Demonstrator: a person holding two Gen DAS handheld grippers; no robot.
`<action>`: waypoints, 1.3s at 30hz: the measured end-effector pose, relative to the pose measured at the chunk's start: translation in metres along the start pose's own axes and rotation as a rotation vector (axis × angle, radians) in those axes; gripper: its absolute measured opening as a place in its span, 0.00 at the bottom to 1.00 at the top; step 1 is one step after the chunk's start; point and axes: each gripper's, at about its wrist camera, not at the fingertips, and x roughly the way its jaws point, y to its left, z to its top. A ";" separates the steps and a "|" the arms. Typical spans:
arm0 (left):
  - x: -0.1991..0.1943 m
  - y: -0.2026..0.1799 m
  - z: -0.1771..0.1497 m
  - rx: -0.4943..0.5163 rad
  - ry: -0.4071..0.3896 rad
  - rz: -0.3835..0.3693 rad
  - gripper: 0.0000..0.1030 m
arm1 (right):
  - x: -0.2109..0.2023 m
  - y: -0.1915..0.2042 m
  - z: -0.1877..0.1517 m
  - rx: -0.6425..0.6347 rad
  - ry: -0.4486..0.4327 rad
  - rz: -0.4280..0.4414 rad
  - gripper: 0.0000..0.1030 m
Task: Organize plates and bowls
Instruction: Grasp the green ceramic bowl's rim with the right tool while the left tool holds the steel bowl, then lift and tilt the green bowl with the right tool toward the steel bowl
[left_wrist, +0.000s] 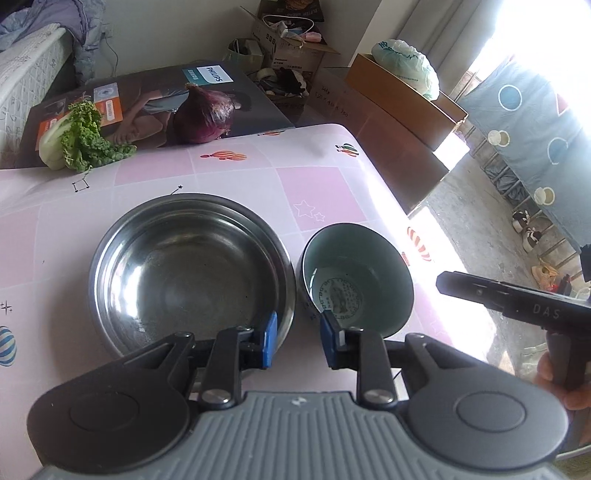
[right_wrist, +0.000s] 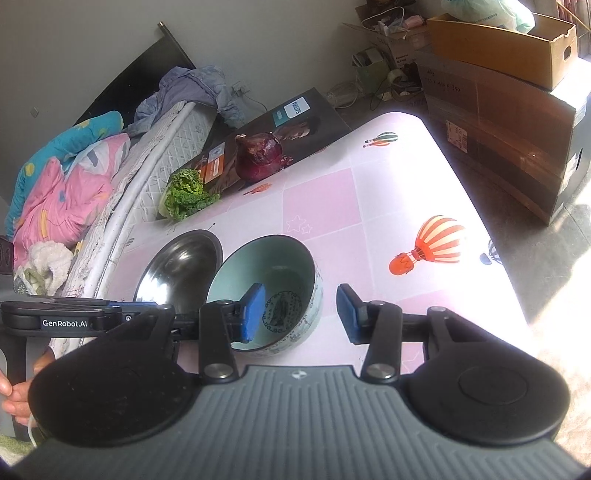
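A steel bowl (left_wrist: 188, 273) and a pale green ceramic bowl (left_wrist: 356, 273) with a dark print on its bottom stand side by side on the pink table (left_wrist: 314, 184). My left gripper (left_wrist: 299, 339) hovers over their near rims where the two bowls meet; its blue pads stand a little apart and press on nothing. In the right wrist view my right gripper (right_wrist: 301, 314) is open around the right wall of the ceramic bowl (right_wrist: 280, 280), with one pad inside the bowl and the other outside, clear of the wall. The steel bowl (right_wrist: 181, 266) lies to its left.
A red onion (left_wrist: 207, 118) and a leafy green vegetable (left_wrist: 81, 140) rest at the table's far side against a flat printed box (left_wrist: 155, 96). Cardboard boxes (right_wrist: 498, 122) stand beyond the table's right edge. A bed with blankets (right_wrist: 62, 177) runs along the left.
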 end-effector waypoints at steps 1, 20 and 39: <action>0.004 -0.002 0.002 -0.004 0.010 -0.007 0.21 | 0.004 -0.003 0.001 0.008 0.011 0.000 0.41; 0.040 -0.021 0.024 -0.017 0.061 0.007 0.13 | 0.063 -0.024 0.017 0.055 0.131 0.053 0.32; 0.046 -0.016 0.029 -0.036 0.077 0.046 0.20 | 0.080 -0.015 0.017 0.036 0.168 0.055 0.23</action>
